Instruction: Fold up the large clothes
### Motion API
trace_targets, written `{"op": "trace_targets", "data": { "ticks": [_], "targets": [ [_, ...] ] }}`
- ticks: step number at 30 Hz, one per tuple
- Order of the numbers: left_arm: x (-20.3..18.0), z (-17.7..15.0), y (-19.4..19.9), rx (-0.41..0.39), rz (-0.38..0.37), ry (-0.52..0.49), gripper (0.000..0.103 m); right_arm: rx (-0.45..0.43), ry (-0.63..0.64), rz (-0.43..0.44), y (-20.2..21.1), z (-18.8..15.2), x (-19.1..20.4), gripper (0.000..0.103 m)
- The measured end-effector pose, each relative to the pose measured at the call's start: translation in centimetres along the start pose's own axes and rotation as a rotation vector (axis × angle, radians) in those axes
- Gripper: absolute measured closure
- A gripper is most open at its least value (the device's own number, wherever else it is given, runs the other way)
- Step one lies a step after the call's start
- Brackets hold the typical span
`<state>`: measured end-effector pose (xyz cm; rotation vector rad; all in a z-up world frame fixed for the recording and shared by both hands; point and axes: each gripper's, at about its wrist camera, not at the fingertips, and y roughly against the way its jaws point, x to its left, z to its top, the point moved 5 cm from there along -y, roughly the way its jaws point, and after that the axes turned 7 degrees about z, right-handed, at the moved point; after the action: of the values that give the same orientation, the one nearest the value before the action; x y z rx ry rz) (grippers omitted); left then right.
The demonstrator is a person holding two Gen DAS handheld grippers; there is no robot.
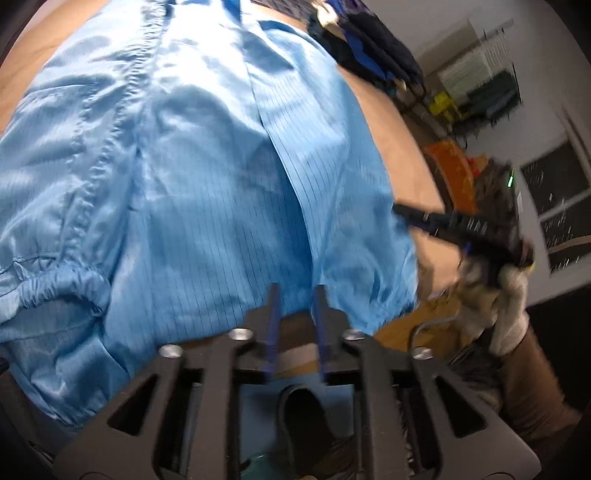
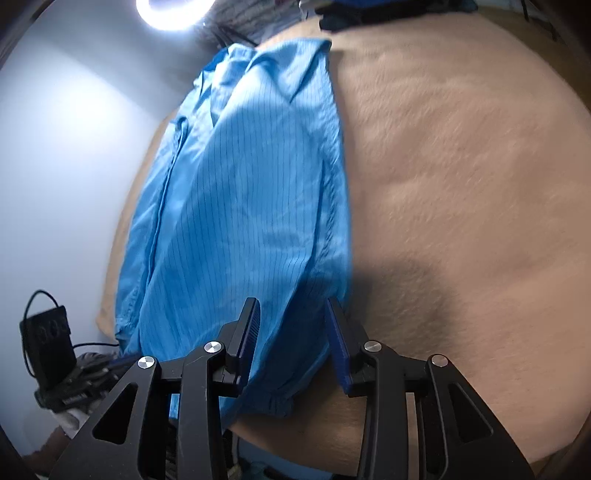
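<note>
A large light-blue pinstriped garment (image 1: 207,177) lies partly folded on a tan fuzzy surface (image 1: 399,147). It also shows in the right wrist view (image 2: 236,206), lying along the left of the tan surface (image 2: 461,184). My left gripper (image 1: 296,291) is open, its fingers over the garment's near hem, nothing between them. My right gripper (image 2: 291,314) is open above the garment's cuffed near end, empty. In the left wrist view the right gripper (image 1: 402,212) is at the garment's right edge, held by a gloved hand (image 1: 502,302).
A pile of dark clothes (image 1: 373,48) lies at the far end of the surface, also in the right wrist view (image 2: 369,13). Orange and yellow items (image 1: 450,170) stand on the floor to the right. A bright ring light (image 2: 173,13) hangs above a white wall.
</note>
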<state>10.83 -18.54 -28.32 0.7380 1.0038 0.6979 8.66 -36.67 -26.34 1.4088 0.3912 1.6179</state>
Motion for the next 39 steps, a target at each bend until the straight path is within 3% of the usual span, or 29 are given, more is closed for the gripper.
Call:
{"op": "trace_targets", "data": {
  "ticks": [1, 3, 4, 7, 9, 13, 14, 16, 18, 21, 22, 24, 25, 26, 27, 29, 34, 37, 39],
  "targets": [
    [0.2, 0.4, 0.2, -0.009, -0.01, 0.023, 0.075, 0.007, 0.002, -0.003, -0.2, -0.2, 0.1, 0.07],
    [0.4, 1.0, 0.2, -0.016, -0.029, 0.05, 0.072, 0.022, 0.012, -0.015, -0.7, -0.4, 0.3, 0.094],
    [0.4, 1.3, 0.0, -0.009, -0.038, 0.053, 0.072, 0.024, 0.019, -0.007, -0.8, -0.5, 0.4, 0.1],
    [0.4, 1.9, -1.5, 0.016, -0.047, 0.073, 0.072, -0.017, 0.062, 0.028, 0.1, -0.4, 2.0, 0.101],
    [0.0, 1.8, -2.3, 0.032, -0.049, 0.065, 0.103, -0.061, 0.099, 0.102, 1.9, -0.5, 3.5, 0.102],
    [-1.0, 0.6, -2.5, 0.029, 0.0, -0.014, 0.103, -0.122, 0.149, 0.222, 4.8, -0.6, 4.7, 0.103],
    [-1.0, 0.2, -2.6, 0.034, 0.005, -0.028, 0.103, -0.104, 0.139, 0.199, 4.4, -0.8, 4.2, 0.103],
    [-1.2, -0.5, -2.5, 0.041, 0.015, -0.054, 0.103, -0.018, 0.138, 0.034, 2.3, -1.6, 2.3, 0.103],
    [-1.2, -1.0, -2.2, 0.043, 0.024, -0.077, 0.103, 0.015, 0.135, -0.051, 1.3, -2.0, 1.2, 0.102],
    [-1.1, -1.3, -1.3, 0.021, 0.012, -0.083, 0.103, -0.024, 0.057, -0.006, 2.1, -1.1, 0.7, 0.102],
    [-1.0, -1.2, -0.8, 0.012, 0.001, -0.078, 0.103, -0.04, 0.034, 0.039, 2.6, -0.9, 0.5, 0.098],
    [-0.7, -0.9, -0.1, 0.002, -0.025, -0.054, 0.103, -0.07, 0.01, 0.087, 3.2, -0.4, 0.3, 0.077],
    [-0.5, -0.6, 0.1, -0.003, -0.031, -0.035, 0.103, -0.082, 0.005, 0.094, 3.3, -0.3, 0.3, 0.059],
    [-0.4, -0.1, 0.2, -0.004, -0.042, -0.019, 0.095, -0.096, 0.005, 0.092, 3.3, -0.2, 0.4, 0.054],
    [-0.1, 0.3, 0.2, -0.007, -0.049, -0.005, 0.073, -0.095, 0.01, 0.085, 3.1, -0.2, 0.6, 0.054],
    [0.7, 1.3, 0.0, -0.028, -0.039, 0.042, 0.047, -0.084, 0.005, 0.086, 2.7, -0.3, 0.5, 0.054],
    [1.2, 3.6, -2.7, 0.005, -0.061, 0.115, 0.047, -0.072, -0.028, 0.109, 1.8, 0.2, 0.4, 0.054],
    [1.2, 4.4, -4.3, 0.027, -0.047, 0.118, 0.059, -0.063, -0.044, 0.114, 1.5, 0.5, -0.2, 0.057],
    [1.1, 4.6, -5.2, 0.036, -0.023, 0.104, 0.081, -0.05, -0.052, 0.107, 0.9, 0.7, -0.3, 0.059]
  ]
}}
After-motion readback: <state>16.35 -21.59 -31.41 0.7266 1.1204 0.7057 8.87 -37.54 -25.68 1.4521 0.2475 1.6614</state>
